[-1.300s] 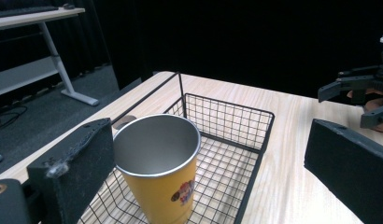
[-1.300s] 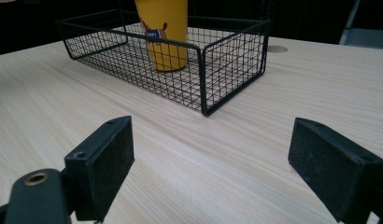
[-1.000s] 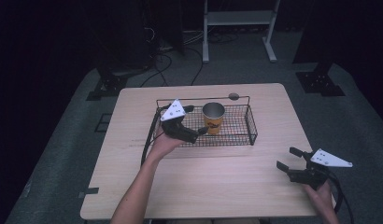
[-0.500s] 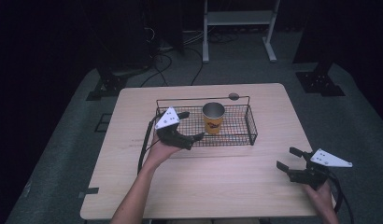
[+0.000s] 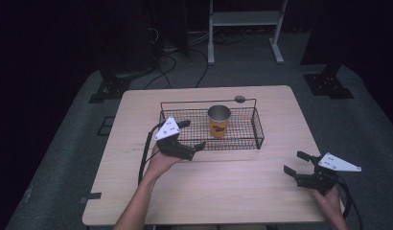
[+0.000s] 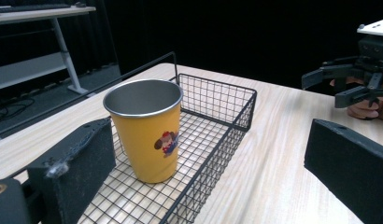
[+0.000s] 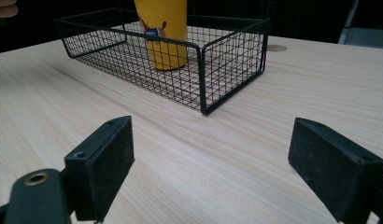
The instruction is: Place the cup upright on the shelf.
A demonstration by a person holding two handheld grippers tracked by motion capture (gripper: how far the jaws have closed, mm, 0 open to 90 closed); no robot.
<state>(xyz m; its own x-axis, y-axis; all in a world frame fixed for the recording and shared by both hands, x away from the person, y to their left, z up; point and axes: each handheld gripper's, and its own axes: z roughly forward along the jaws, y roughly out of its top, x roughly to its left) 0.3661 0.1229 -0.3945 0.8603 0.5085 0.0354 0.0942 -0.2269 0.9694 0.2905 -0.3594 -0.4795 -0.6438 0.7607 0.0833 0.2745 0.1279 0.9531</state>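
Yellow cup (image 5: 219,121) upright in basket (image 5: 256,132); left gripper (image 5: 192,135) beside it, right gripper (image 5: 296,163) apart, fingers spread.

Beyond my tongs: light wood table (image 5: 223,191) on grey carpet (image 5: 65,158), dark surroundings. White metal stand (image 5: 242,28) far ahead, cables (image 5: 170,62) trailing on floor before it.
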